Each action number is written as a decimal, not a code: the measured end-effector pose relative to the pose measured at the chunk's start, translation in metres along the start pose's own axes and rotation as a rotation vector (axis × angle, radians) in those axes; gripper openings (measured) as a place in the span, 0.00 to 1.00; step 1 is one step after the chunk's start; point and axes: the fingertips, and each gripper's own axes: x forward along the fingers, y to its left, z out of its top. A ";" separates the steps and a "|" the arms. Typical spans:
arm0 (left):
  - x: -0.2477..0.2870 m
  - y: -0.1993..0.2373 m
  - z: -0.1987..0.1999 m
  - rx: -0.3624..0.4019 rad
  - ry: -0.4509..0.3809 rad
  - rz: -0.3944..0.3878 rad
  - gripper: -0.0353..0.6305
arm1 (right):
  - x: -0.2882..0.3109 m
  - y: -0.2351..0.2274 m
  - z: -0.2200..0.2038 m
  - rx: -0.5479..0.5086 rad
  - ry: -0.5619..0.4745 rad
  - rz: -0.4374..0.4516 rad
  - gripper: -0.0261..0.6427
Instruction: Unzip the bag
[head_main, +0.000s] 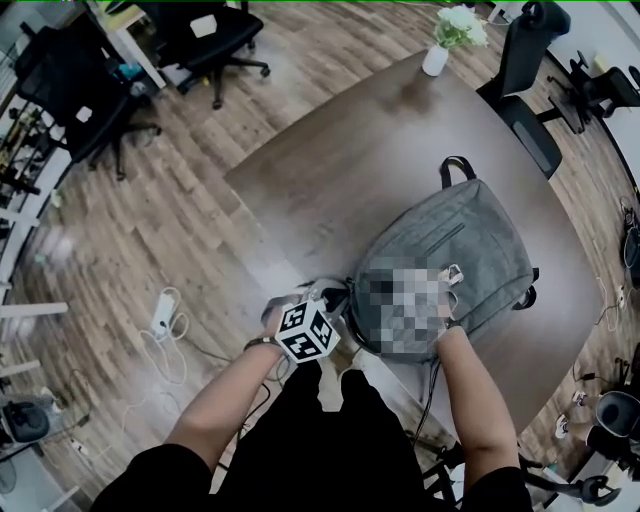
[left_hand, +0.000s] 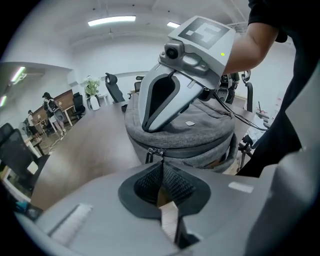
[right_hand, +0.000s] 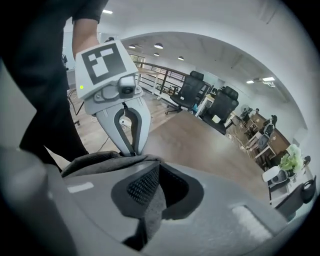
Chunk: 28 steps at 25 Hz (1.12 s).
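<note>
A grey backpack (head_main: 470, 245) lies on the dark brown table (head_main: 330, 170), its near end at the table's front edge. My left gripper (head_main: 333, 300) reaches that end from the left. In the left gripper view the left gripper (left_hand: 161, 172) is shut on the thin pull of one of two zipper sliders (left_hand: 160, 151) on the backpack (left_hand: 190, 137). My right gripper (left_hand: 146, 127) rests on top of the bag. In the right gripper view the right gripper (right_hand: 152, 192) is shut on a fold of grey bag fabric (right_hand: 110, 160), facing the left gripper (right_hand: 132, 151). A mosaic patch hides the right gripper in the head view.
A white vase with flowers (head_main: 437, 58) stands at the table's far edge. A black office chair (head_main: 525, 90) is at the far right and others (head_main: 215, 40) are on the wooden floor at left. A power strip with cables (head_main: 163, 312) lies on the floor near my left side.
</note>
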 end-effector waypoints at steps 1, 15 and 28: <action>0.001 0.000 -0.002 -0.007 -0.001 -0.005 0.09 | 0.004 0.001 -0.001 0.013 0.018 0.001 0.04; -0.015 -0.007 -0.002 0.037 0.070 -0.340 0.09 | 0.022 0.007 -0.007 0.091 0.088 -0.064 0.04; -0.028 -0.064 0.001 0.082 0.117 -0.449 0.09 | 0.025 0.004 -0.009 0.206 0.046 -0.066 0.04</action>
